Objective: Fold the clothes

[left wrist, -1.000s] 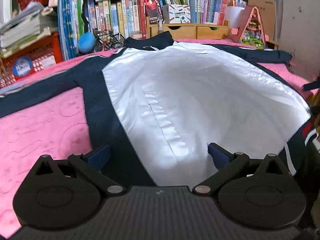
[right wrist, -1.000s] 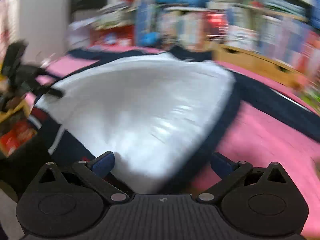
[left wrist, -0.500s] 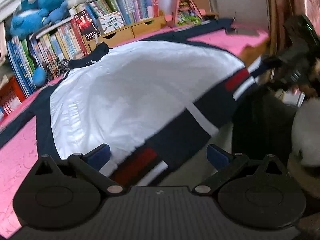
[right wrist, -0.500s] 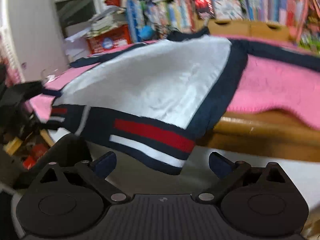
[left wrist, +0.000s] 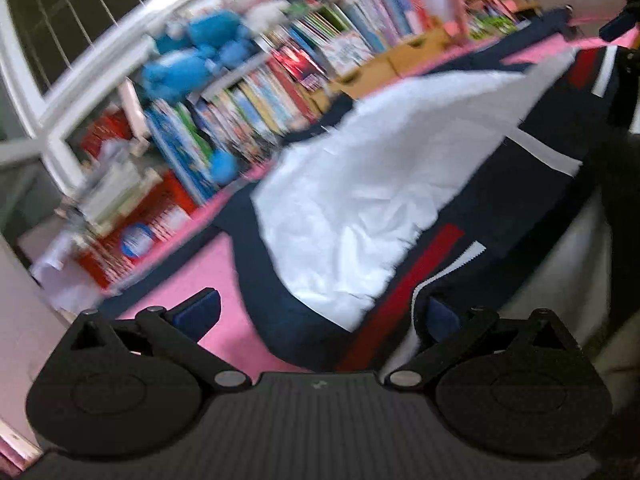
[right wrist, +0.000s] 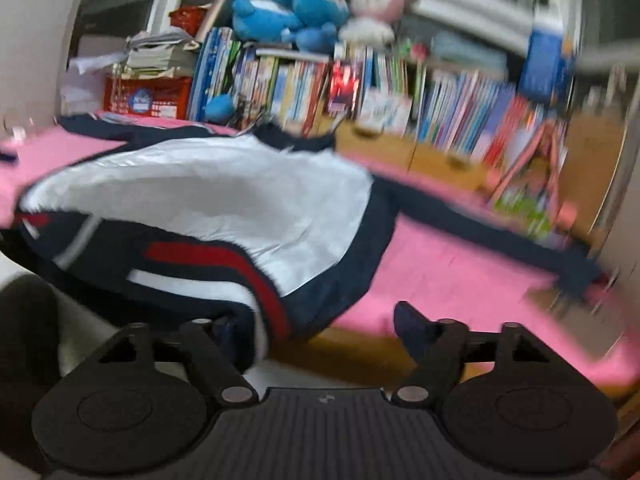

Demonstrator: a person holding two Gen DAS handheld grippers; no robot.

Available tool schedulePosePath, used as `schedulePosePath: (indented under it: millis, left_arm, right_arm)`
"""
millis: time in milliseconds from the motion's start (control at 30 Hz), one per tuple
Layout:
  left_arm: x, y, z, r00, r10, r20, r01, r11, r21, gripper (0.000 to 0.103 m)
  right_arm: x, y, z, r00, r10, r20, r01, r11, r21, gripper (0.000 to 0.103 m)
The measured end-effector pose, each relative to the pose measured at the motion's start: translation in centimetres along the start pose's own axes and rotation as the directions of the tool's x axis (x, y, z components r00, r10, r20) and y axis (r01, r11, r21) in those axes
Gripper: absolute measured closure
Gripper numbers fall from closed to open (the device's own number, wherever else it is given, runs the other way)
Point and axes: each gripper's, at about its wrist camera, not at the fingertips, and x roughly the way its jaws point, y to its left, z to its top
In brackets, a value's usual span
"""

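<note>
A navy jacket with a white lining (left wrist: 360, 208) lies spread on the pink bed cover (left wrist: 188, 280), sleeves out to both sides. Its striped hem (left wrist: 404, 292), red and white on navy, hangs at the bed's near edge. My left gripper (left wrist: 320, 316) is open with the hem corner lying between its fingers. The jacket also shows in the right wrist view (right wrist: 224, 208). My right gripper (right wrist: 316, 324) is open, with the other hem corner (right wrist: 256, 300) draped over its left finger. Both views are blurred by motion.
A bookshelf full of books (right wrist: 360, 92) with blue and pink plush toys (right wrist: 296, 8) on top runs behind the bed. A red crate (right wrist: 148, 96) with papers stands at the left. Wooden drawers (right wrist: 400, 152) sit under the books. A wooden bed frame edge (right wrist: 360, 352) shows below.
Both grippers have dropped from over the lining to the hem at the bed's near edge and come up to its two corners. Both stay open.
</note>
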Motion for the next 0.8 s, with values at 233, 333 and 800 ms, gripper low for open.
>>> schedulePosePath:
  millis: [233,333,800]
  left_arm:
    - [0.9,4.2,3.4,0.991,0.121,0.057,-0.112,0.984,-0.141,0.0]
    - [1.0,6.4,4.4,0.991,0.108,0.072,-0.088,0.965,-0.246,0.0]
    - [-1.2,10.2,9.2,0.951,0.205,0.23,-0.173,0.973,-0.151,0.0]
  right_arm:
    - [-0.4,5.5,0.1,0.991,-0.067,0.117,0.1,0.948,-0.302,0.022]
    - [-0.3,8.1,-1.7,0.997,-0.008,0.077,0.035,0.935,-0.352,0.021]
    - [-2.6,1.1,6.2,0.861,-0.302,0.409,0.384,0.913,-0.136,0.034]
